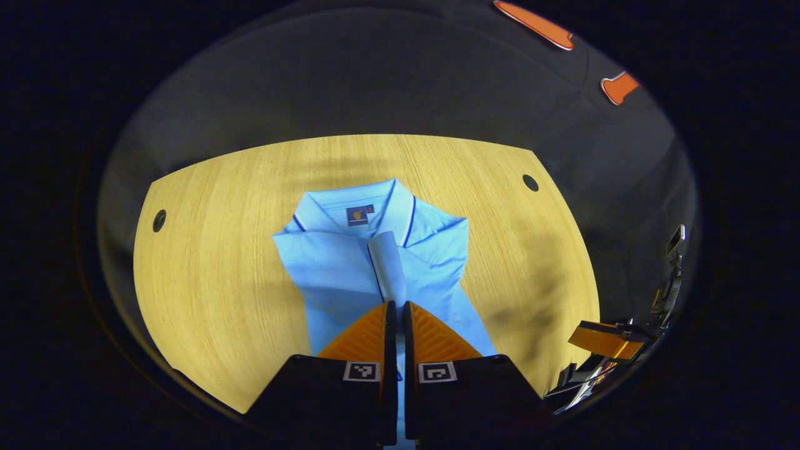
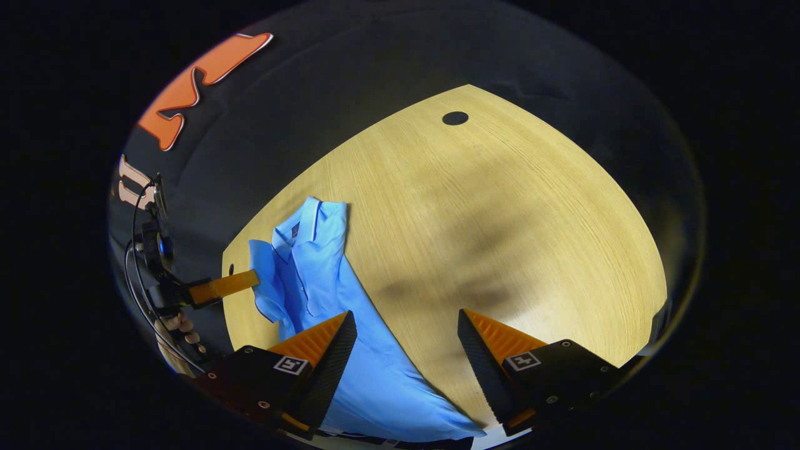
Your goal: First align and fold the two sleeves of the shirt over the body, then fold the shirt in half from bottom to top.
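Shirt (image 1: 350, 269): lies on the counter (image 1: 219, 281), sleeves folded in.
Left gripper (image 1: 397, 307): clenched above the shirt's near half.
Right gripper (image 2: 406, 325): released.

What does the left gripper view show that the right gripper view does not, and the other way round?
Left gripper view: the neck label inside the collar of the shirt, seen from the front, and the left claw closed on a strip of the cloth.

Right gripper view: the right claw wide open above the shirt's lower part, and a hand holding the left claw's gripper.

Both: the light blue shirt lying on the wooden table, with the other gripper far off at the edge.
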`<state>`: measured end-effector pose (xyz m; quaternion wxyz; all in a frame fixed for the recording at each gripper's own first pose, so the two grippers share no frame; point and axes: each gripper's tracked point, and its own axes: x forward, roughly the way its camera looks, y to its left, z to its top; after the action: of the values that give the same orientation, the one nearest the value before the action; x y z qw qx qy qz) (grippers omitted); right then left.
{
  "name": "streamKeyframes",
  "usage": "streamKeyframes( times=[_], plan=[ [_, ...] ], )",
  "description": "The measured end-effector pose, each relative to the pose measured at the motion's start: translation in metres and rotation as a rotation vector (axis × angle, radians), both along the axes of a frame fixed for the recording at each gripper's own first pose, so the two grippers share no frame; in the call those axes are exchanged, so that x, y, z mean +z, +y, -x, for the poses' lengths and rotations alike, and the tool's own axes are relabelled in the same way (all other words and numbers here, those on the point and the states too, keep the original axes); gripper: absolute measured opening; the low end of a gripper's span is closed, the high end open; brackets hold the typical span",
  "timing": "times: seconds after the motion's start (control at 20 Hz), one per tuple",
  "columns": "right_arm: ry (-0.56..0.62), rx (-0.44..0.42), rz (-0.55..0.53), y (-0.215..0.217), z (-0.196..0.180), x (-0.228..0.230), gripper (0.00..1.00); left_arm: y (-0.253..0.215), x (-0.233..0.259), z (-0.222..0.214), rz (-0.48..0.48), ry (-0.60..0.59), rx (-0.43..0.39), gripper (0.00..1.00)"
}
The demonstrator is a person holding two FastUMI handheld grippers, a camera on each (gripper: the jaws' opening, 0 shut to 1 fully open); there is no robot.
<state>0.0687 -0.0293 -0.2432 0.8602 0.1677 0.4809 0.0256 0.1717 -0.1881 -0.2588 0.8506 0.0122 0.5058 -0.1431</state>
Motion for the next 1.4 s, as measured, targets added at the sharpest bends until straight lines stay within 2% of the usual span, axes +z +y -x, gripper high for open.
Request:
streamKeyframes(
  times=[0.35, 0.4, 0.5, 0.55, 0.7, 0.8, 0.95, 1.2, 1.4],
  plan=[
    [0.016, -0.007, 0.007, -0.017, 0.011, -0.009, 0.99, -0.024, -0.035, 0.003, -0.030, 0.047, -0.003, 0.10],
    [0.017, -0.006, 0.011, -0.018, 0.012, -0.009, 0.99, -0.026, -0.037, 0.003, -0.017, 0.049, 0.003, 0.16],
    [0.018, 0.001, 0.015, -0.018, 0.012, -0.009, 0.99, -0.029, -0.042, 0.003, 0.020, 0.058, 0.022, 0.17],
    [0.017, 0.007, 0.018, -0.016, 0.012, -0.009, 0.99, -0.030, -0.041, 0.007, 0.038, 0.060, 0.031, 0.20],
    [0.022, 0.032, 0.027, -0.009, 0.017, -0.012, 0.99, -0.023, -0.037, 0.008, 0.043, 0.040, 0.052, 0.68],
    [0.026, 0.053, 0.032, -0.003, 0.019, -0.012, 0.99, -0.009, -0.031, 0.014, 0.003, 0.018, 0.063, 1.00],
    [0.028, 0.090, 0.049, 0.011, 0.025, -0.014, 0.99, 0.015, -0.020, 0.029, -0.031, -0.015, 0.078, 1.00],
    [0.035, 0.163, 0.106, 0.029, 0.042, -0.018, 0.99, 0.049, 0.002, 0.060, -0.037, -0.068, 0.077, 1.00],
    [0.059, 0.236, 0.188, 0.034, 0.063, -0.027, 0.99, 0.085, 0.001, 0.110, -0.051, -0.043, 0.074, 1.00]
  ],
)
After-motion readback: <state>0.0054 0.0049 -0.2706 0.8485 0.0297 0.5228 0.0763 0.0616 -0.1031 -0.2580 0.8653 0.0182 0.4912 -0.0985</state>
